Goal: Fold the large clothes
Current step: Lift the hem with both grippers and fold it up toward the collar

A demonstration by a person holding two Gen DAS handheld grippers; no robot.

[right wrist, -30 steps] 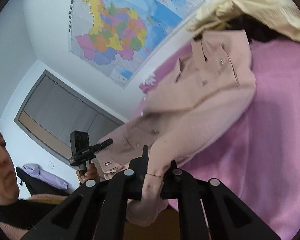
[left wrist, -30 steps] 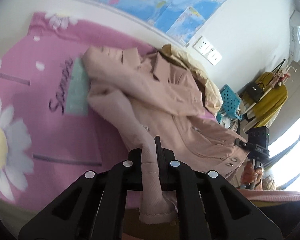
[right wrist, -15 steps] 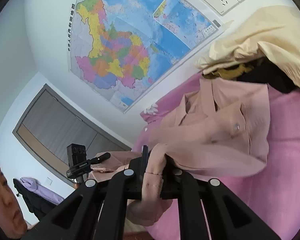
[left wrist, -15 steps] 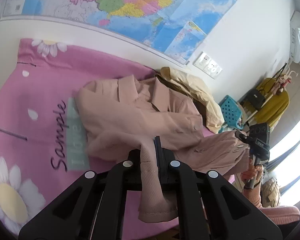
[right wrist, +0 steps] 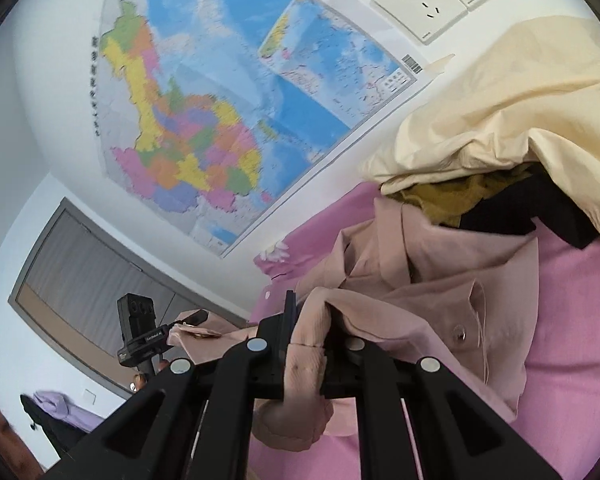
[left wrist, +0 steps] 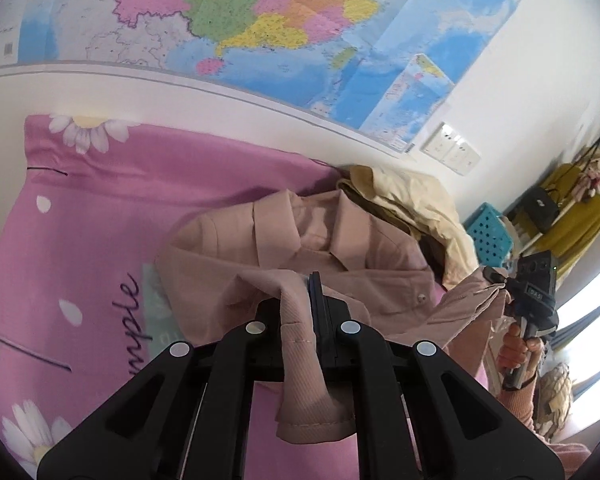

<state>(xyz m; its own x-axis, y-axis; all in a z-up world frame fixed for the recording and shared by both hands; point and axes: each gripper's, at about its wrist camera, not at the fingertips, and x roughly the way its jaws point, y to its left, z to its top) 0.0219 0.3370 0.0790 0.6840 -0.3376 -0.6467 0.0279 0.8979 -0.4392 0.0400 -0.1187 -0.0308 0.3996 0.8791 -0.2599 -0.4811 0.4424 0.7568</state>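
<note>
The left gripper [left wrist: 300, 312] has its jaws closed tight on a cuff of the pink jacket [left wrist: 300, 248]; the cuff end hangs down below the jaws, toward the camera. The right gripper [right wrist: 310, 320] is clamped the same way on the other cuff, w/ the fabric bunched between the jaws. The jacket body lies just ahead of both jaws, collar on the far side, spread on the pink daisy bedsheet [left wrist: 80, 220]. Beyond the collar, a cream garment [right wrist: 520, 112] is piled over dark clothes, touching the jacket. A wall map [right wrist: 220, 100] hangs behind, and sockets [right wrist: 432, 0] beside it.
</note>
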